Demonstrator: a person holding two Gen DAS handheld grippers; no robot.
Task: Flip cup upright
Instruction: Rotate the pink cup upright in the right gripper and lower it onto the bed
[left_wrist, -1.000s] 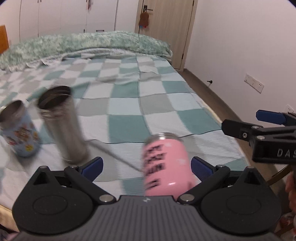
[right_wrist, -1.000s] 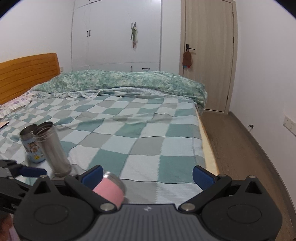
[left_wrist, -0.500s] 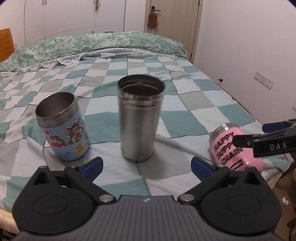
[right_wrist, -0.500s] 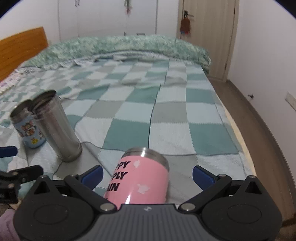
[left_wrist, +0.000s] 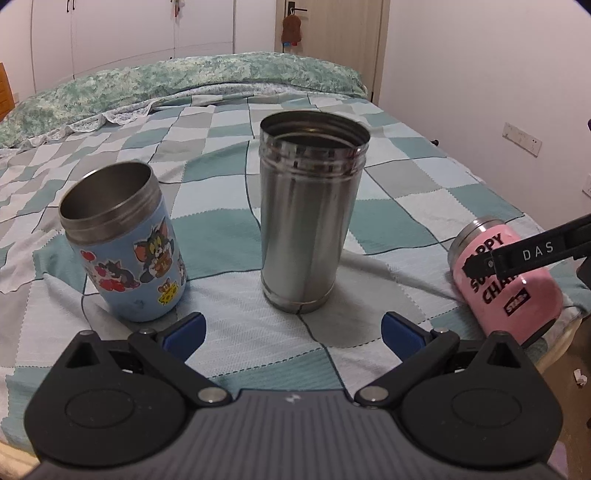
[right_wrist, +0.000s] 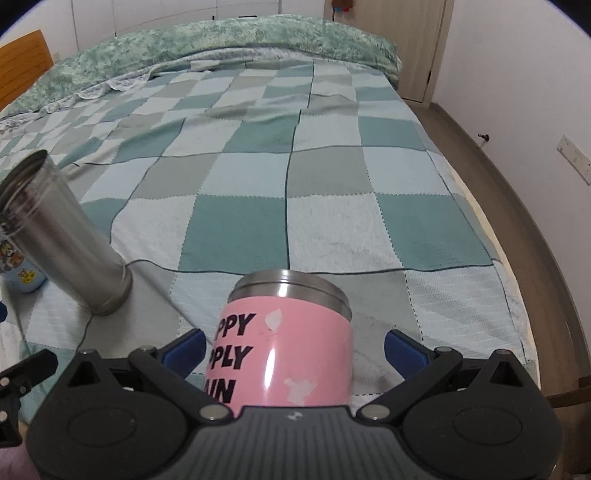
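Note:
A pink cup (right_wrist: 291, 339) with black lettering lies on its side on the checked bedspread near the bed's front right corner, steel mouth pointing away. My right gripper (right_wrist: 293, 347) is open, its blue pads on either side of the cup, apart from it. In the left wrist view the pink cup (left_wrist: 513, 295) lies at the right, with a right gripper finger (left_wrist: 532, 254) across it. My left gripper (left_wrist: 293, 332) is open and empty, just in front of a tall steel cup (left_wrist: 306, 218).
The tall steel cup (right_wrist: 66, 236) and a blue cartoon cup (left_wrist: 125, 243) stand upright on the bedspread (right_wrist: 295, 173). A rolled green duvet (left_wrist: 177, 85) lies at the far end. The bed's right edge (right_wrist: 495, 251) drops to the wooden floor by the wall.
The left gripper has swung left and closer, so the steel cup now sits centred before it. The right gripper has moved down and forward around the pink cup.

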